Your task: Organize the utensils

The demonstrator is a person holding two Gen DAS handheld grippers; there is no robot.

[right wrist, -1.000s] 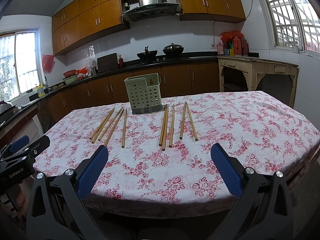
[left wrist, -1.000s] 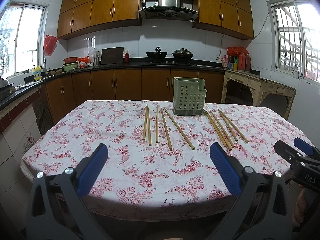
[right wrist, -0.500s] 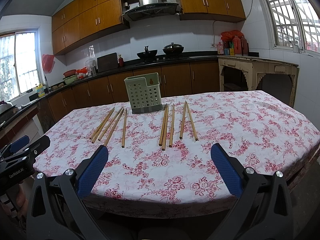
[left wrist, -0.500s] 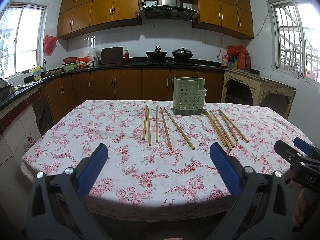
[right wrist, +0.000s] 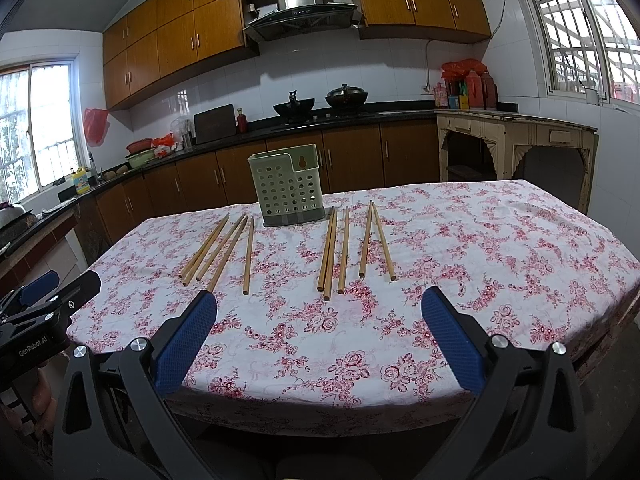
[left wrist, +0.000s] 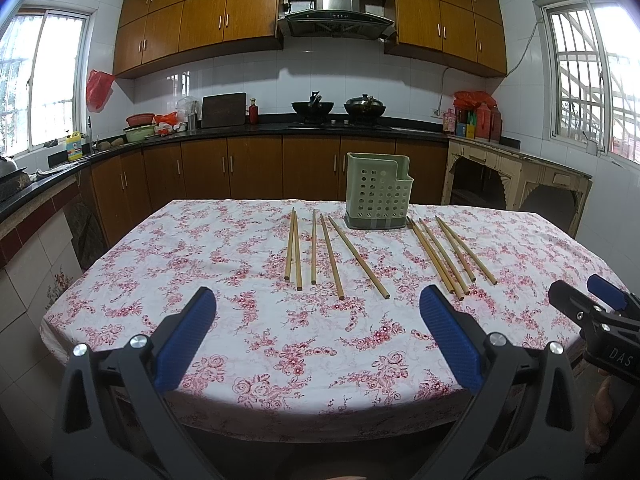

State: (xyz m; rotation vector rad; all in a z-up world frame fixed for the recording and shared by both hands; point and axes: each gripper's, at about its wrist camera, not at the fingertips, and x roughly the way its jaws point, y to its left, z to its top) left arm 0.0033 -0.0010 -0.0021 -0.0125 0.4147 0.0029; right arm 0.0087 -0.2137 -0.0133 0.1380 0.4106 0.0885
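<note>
Left gripper (left wrist: 318, 300) and right gripper (right wrist: 319, 304): fingers spread apart, empty. Chopsticks (left wrist: 332, 256) lie on either side of the upright green holder (left wrist: 378, 196).

Chopsticks (left wrist: 332, 256) flanking holder (left wrist: 378, 196), on table (left wrist: 200, 240)

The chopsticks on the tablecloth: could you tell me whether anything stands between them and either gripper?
Nothing visible does. Only bare floral tablecloth lies between the open left gripper, the open right gripper and the chopsticks; the green holder stands behind them.
</note>
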